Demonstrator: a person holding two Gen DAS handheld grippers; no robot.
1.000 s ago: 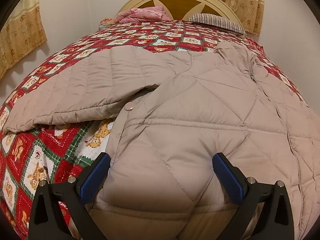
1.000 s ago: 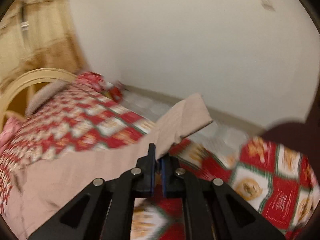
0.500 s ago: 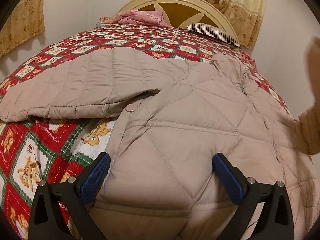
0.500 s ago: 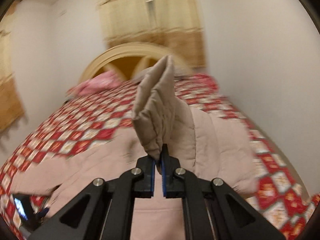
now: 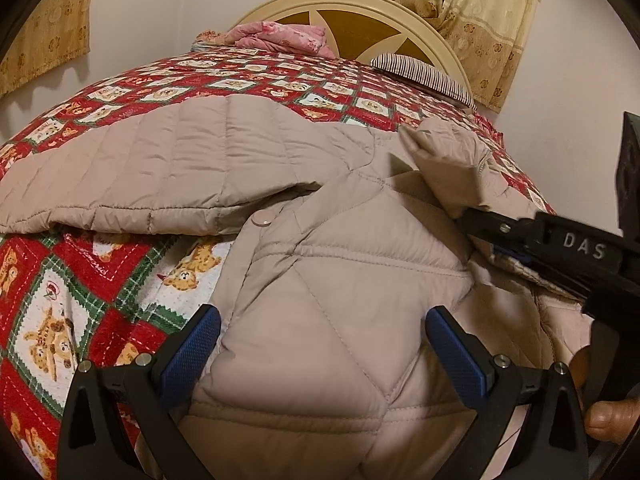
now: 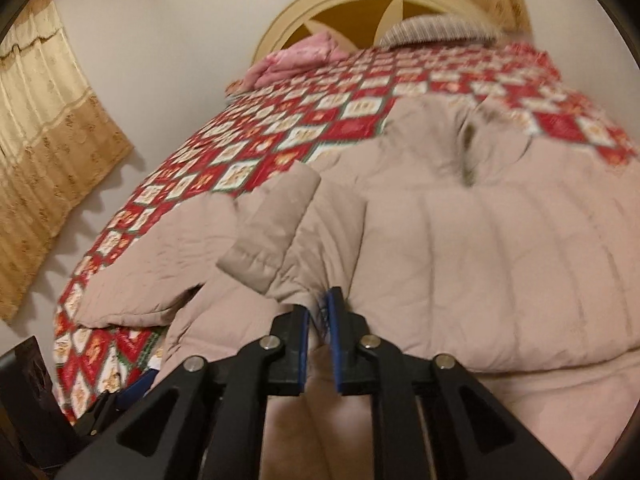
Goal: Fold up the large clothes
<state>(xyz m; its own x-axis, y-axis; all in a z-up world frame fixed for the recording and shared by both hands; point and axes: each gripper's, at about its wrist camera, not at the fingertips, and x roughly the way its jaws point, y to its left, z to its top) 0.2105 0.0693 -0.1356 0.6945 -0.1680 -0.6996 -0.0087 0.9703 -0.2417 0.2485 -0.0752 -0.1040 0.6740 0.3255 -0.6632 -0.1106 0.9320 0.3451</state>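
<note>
Ahead of both tongs, on the teddy-bear quilt (image 5: 100, 300): one beige quilted coat (image 5: 320, 300), long axis toward the headboard (image 5: 400, 12), collar farthest. Left gripper (image 5: 320, 344) spread wide over the hem. Right gripper (image 6: 318, 320), lettered "DAS", jaws opening, the folded-in sleeve cuff (image 6: 272, 228) between them.

Two black plastic hand-held grippers: the left gripper (image 5: 322, 344), at the bottom of the left wrist frame, has angular triangular-cutout arms, silver screw heads at the joints and blue knurled finger pads (image 5: 190, 350). The right gripper (image 6: 318, 320), at bottom centre of its own frame, is built alike, with white letters "DAS" on its side. A fingertip (image 5: 610, 418) shows at lower right.
</note>
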